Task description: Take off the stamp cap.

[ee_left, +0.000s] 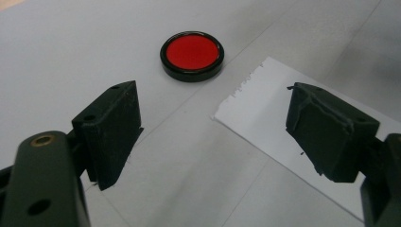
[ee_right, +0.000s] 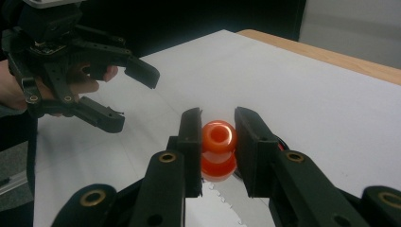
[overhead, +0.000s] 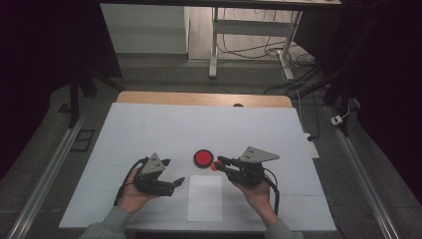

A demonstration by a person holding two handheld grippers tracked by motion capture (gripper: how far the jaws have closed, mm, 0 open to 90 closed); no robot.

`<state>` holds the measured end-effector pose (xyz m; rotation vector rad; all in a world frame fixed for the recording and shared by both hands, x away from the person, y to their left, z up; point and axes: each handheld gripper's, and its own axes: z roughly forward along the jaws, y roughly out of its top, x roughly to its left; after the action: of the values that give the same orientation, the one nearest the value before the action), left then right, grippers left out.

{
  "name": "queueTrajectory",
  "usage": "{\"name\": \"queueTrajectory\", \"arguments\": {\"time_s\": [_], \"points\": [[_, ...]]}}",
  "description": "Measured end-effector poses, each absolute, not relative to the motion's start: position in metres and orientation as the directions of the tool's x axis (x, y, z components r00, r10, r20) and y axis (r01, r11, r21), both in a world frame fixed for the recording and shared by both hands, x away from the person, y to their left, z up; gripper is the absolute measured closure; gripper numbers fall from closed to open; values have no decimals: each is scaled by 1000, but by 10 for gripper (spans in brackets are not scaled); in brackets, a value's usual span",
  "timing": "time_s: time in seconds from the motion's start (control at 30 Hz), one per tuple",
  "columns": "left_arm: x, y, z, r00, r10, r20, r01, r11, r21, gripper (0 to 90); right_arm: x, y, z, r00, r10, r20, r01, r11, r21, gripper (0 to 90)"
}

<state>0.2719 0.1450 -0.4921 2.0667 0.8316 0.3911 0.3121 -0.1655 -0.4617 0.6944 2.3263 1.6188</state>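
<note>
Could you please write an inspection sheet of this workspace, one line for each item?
Surface: white table top, wooden edge at the far side.
Job's things: orange spool-shaped piece clamped in the right gripper; red disc in a black rim and torn-edged white paper sheet lying on the table.
Clutter: nothing seen.
Grippers: right shut on the piece; left gripper open, jaws wide apart, holding nothing.
Cables: black cable trailing from the right gripper; loose wires on the floor beyond.
Surroundings: dim room, white desk legs behind.

Dim overhead light, dark surroundings, soft shadows, close fingers blurred
</note>
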Motion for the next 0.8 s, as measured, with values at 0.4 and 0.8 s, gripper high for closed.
{"name": "queueTrajectory", "arguments": {"time_s": [0.4, 0.8], "points": [[278, 125, -492, 747, 665, -6, 403, -446, 799, 198, 312, -165, -462, -864, 496, 90, 252, 270, 929, 726], [280, 109, -490, 770, 638, -3, 386, -462, 799, 199, 312, -163, -463, -866, 492, 90, 253, 276, 927, 726]]}}
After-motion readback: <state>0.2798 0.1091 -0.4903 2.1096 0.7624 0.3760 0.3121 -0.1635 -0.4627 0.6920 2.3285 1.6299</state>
